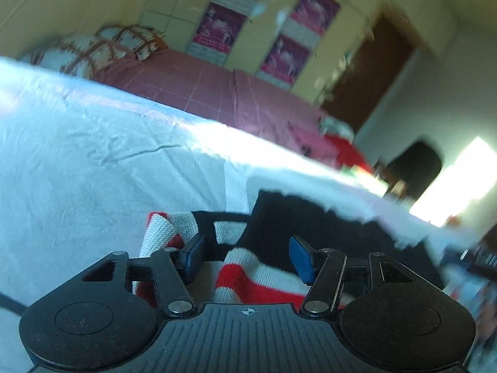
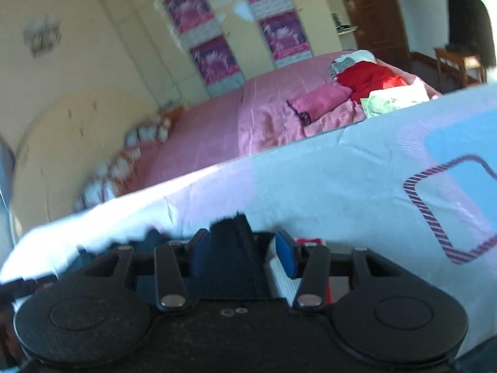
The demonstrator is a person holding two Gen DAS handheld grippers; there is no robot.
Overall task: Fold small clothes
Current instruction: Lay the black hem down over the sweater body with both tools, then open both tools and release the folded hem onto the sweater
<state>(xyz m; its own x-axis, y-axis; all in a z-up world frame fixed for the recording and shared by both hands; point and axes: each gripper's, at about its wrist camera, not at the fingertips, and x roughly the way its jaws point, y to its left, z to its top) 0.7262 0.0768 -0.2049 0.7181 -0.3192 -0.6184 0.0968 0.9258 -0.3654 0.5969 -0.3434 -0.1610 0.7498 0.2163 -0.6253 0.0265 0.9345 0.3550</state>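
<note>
A small knitted garment (image 1: 273,248), black with red and white stripes, lies on the white sheet (image 1: 93,171). My left gripper (image 1: 245,258) is open, its blue pads either side of a striped part of the garment, with wide gaps. In the right wrist view my right gripper (image 2: 240,251) has its blue pads apart with a bunched black fold of the same garment (image 2: 230,248) standing between them; the pads look close to the cloth but whether they pinch it is unclear.
The white sheet (image 2: 341,186) with a blue and striped print covers the near surface. Behind it is a pink bed (image 2: 217,118) with a pile of red, pink and green clothes (image 2: 369,84), pillows (image 1: 93,49), a wardrobe with posters (image 1: 279,31) and a brown door (image 1: 372,71).
</note>
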